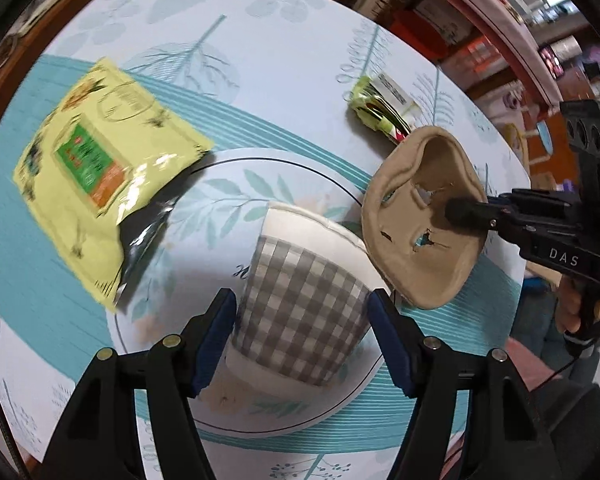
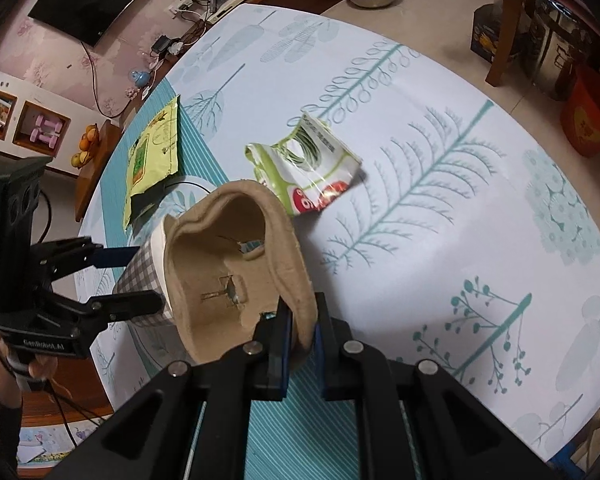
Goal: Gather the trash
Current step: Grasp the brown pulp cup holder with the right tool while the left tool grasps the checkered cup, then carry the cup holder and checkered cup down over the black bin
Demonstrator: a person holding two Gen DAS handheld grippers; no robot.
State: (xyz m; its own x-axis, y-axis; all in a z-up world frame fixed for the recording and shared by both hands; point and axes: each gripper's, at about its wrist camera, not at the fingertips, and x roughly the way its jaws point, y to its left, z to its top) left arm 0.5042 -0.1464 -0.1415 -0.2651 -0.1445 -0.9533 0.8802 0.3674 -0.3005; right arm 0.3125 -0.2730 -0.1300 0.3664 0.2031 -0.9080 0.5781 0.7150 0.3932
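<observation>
Left wrist view: the left gripper [image 1: 302,322] grasps the checked paper cup [image 1: 300,280] above the desk [image 1: 300,60]. The right gripper [image 2: 300,340] pinches the pulp lid [image 2: 236,272] beside the cup mouth; tilt the lid edge-first and push slowly inside.

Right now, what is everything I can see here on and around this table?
Checked paper cup: one, grey and white, tilted, held between the left jaws.
Moulded pulp lid: one, tan, pinched at its rim by the right jaws, by the cup's mouth.
Snack packet: one, yellow-green, lying on the table.
Crumpled wrapper: one, green, white and red, on the table.
Tablecloth: one, white with teal leaf print.
Left gripper: one, black with blue pads.
Right gripper: one, black.
</observation>
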